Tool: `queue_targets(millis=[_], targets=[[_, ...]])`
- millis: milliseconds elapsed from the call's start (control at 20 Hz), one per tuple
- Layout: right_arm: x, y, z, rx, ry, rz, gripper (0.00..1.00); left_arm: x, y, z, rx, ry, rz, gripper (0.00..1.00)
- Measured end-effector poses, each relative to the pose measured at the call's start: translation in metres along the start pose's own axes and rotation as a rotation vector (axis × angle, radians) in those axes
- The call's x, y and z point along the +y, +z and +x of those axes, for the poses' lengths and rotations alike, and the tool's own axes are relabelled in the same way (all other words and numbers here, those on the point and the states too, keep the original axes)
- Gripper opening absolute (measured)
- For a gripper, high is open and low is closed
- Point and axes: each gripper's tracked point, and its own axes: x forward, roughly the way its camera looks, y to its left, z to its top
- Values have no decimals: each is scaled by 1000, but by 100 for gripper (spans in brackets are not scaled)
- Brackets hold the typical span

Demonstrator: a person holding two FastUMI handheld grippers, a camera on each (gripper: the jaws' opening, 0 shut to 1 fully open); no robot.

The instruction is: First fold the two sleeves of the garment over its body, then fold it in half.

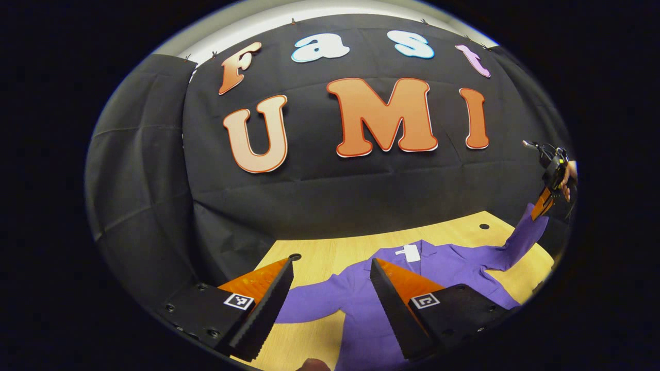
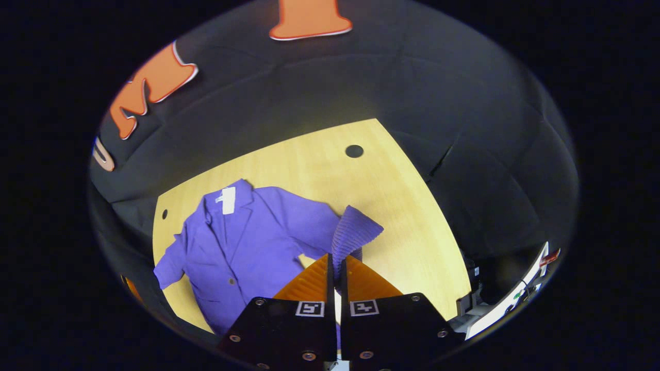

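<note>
The purple jacket (image 2: pixel 242 247) lies face up on the wooden table (image 2: pixel 402 216), a white tag (image 2: pixel 227 200) at its collar. One sleeve (image 2: pixel 350 234) is lifted off the table, its cuff pinched between the closed fingers of the right gripper (image 2: pixel 335 268). The left gripper (image 1: pixel 330 293) hovers with jaws spread above the other sleeve (image 1: pixel 309 304), gripping nothing.

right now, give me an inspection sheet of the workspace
surface: wooden table, round holes in its top
job's things: purple jacket lying flat, front up, white tag at the collar; one sleeve lifted off the table, the other sleeve flat
clutter: nothing seen
grippers: right gripper shut on the lifted sleeve's cuff; left gripper open above the jacket
cables: nothing seen on the table
surroundings: black cloth wall; equipment past the table's edge, unclear
</note>
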Motion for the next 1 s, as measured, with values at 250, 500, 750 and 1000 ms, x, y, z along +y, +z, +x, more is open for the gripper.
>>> queue_targets(millis=[250, 500, 750, 1000], targets=[[71, 7, -19, -36, 44, -87, 4, 33, -11, 4, 16, 12, -22, 94], [148, 3, -17, -33, 104, -178, 4, 65, -19, 9, 31, 39, -34, 95], [228, -12, -9, -8, 190, -249, 4, 100, -31, 8, 50, 85, -41, 94], [304, -37, 4, 27, 268, -314, 4, 130, -42, 8, 75, 130, -54, 94]])
